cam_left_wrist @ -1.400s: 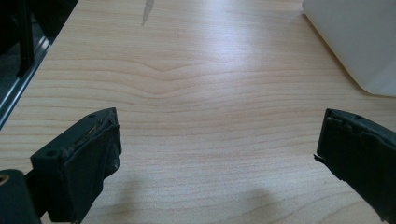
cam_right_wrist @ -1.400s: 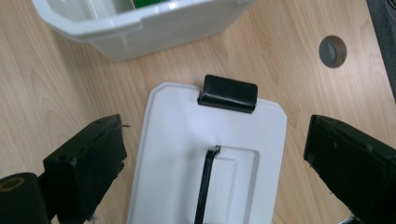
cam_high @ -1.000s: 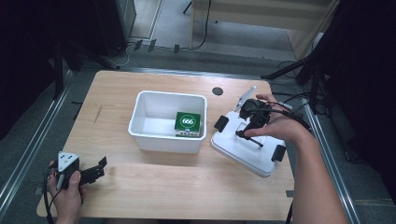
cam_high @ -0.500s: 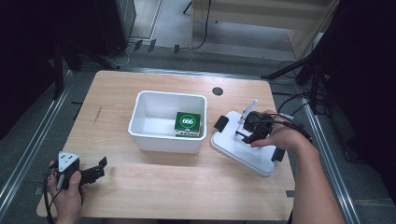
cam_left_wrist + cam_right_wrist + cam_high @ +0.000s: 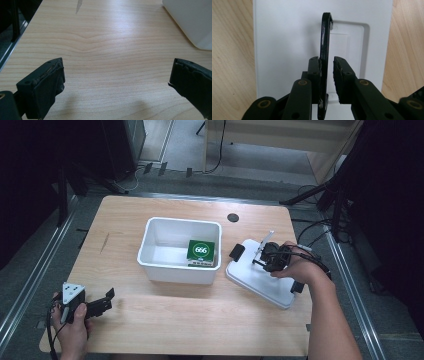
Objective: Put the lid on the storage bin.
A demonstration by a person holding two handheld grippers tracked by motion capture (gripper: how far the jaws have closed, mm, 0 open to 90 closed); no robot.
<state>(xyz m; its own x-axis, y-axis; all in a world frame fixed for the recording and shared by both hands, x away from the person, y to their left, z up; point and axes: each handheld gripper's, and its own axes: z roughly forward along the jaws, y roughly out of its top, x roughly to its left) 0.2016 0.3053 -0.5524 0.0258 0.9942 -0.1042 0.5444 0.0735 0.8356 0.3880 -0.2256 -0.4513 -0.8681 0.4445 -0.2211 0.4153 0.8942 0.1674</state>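
Lowered since a second ago, the right claw (image 5: 327,68) straddles the black handle (image 5: 325,37) of the white lid (image 5: 260,280) on the tabletop (image 5: 200,320), jaws slightly apart. Left claw (image 5: 117,82) gapes wide, empty. White bin (image 5: 150,255) holds a green box (image 5: 201,251).

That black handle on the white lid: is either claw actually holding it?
The right gripper straddles the lid's black handle low down, not visibly clamped. The left gripper is open, holding nothing.
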